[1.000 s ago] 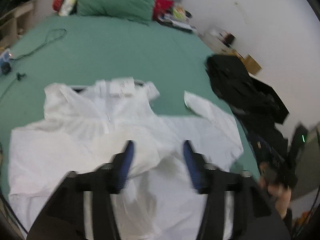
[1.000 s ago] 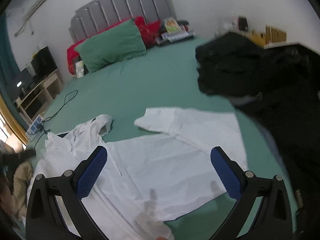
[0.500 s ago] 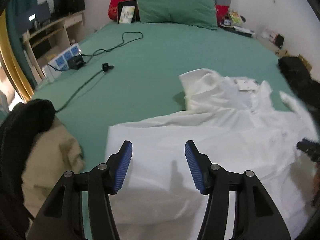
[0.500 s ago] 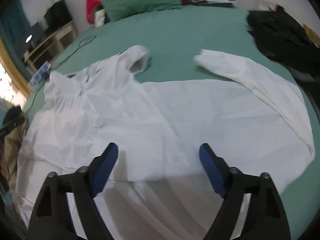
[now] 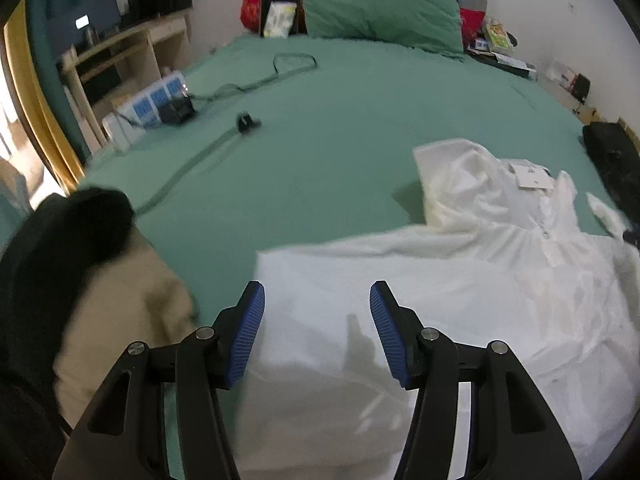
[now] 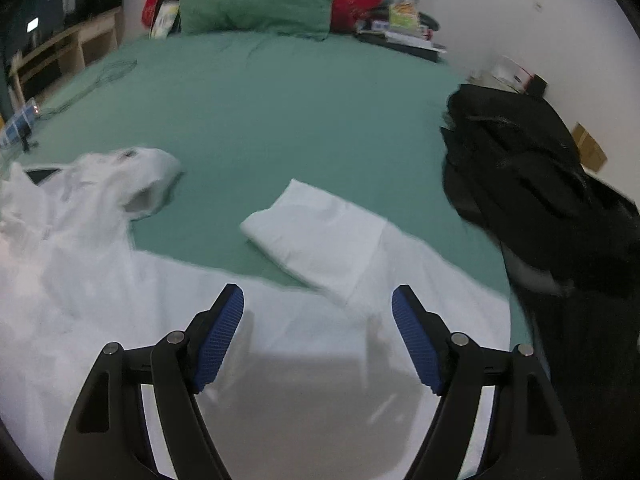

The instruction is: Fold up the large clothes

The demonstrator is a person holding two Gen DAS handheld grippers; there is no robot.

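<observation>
A large white garment (image 5: 440, 280) lies spread on the green bed (image 5: 320, 128), its collar and a paper tag (image 5: 532, 178) toward the right. My left gripper (image 5: 317, 292) hovers open over the garment's left edge, with nothing between its fingers. In the right wrist view the same white garment (image 6: 120, 280) fills the lower left. One sleeve (image 6: 316, 236) reaches out over the sheet. My right gripper (image 6: 318, 292) hangs open just above the cloth near that sleeve's base. Its pads touch nothing.
A tan and black heap of clothes (image 5: 112, 312) lies at the bed's left edge beside my left gripper. A black garment (image 6: 540, 184) is piled to the right. A power strip (image 5: 160, 100) with a cable, a green pillow (image 5: 376, 4) and a wooden shelf sit further back.
The left gripper swung from the garment's middle to its left edge. The right gripper dropped closer to the cloth near the sleeve, and its jaws narrowed.
</observation>
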